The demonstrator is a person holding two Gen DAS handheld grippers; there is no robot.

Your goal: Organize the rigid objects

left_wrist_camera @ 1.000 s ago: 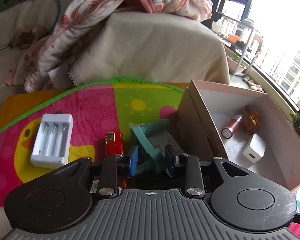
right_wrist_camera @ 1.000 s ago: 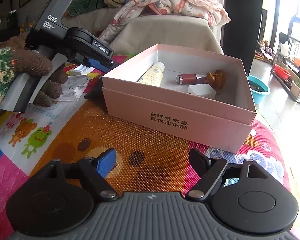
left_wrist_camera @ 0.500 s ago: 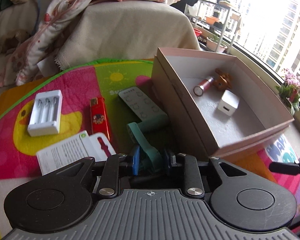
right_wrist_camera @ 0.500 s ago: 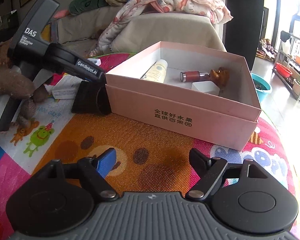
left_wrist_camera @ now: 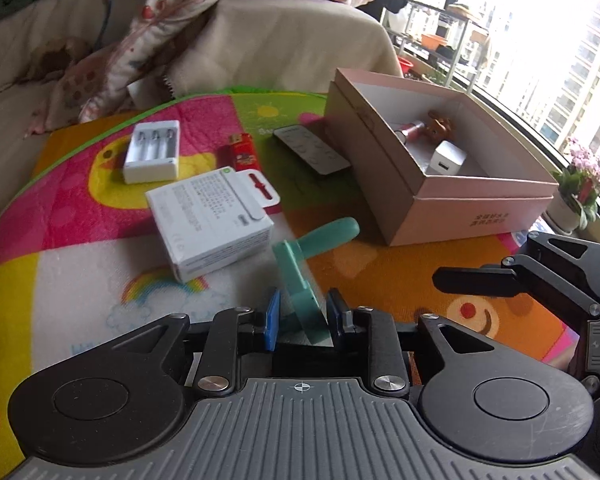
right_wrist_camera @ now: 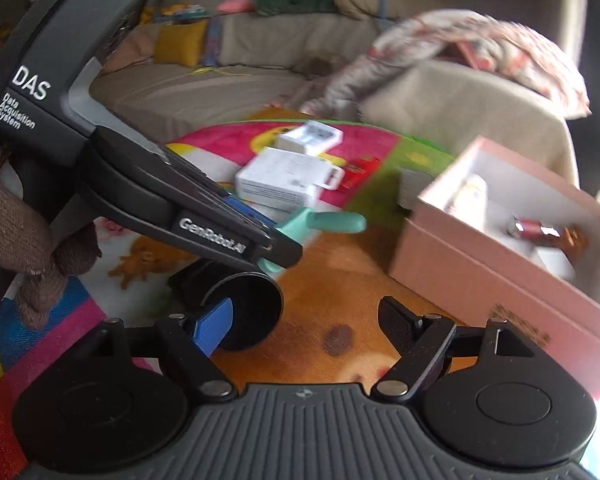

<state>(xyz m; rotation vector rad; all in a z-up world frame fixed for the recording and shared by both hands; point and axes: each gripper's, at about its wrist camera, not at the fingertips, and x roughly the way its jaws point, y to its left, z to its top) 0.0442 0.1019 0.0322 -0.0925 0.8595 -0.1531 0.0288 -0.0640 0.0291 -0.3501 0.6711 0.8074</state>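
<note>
We see our left gripper (left_wrist_camera: pixel 302 316) tilted downward, its two pads closed on the flat end of a teal tool (left_wrist_camera: pixel 300 272). A hand in a brown knitted glove (right_wrist_camera: pixel 24 240) holds the left gripper's handle. Our right gripper (right_wrist_camera: pixel 306 322) has its jaws wide apart with nothing between them; this view is blurred, so its exact tilt is perhaps not clear.

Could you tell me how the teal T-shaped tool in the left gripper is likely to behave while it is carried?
The teal tool looks like stiff moulded plastic, so it probably will not flop. The left gripper pinches only its flat end, and the long handle juts out sideways, so it may pivot. It looks light.
</note>
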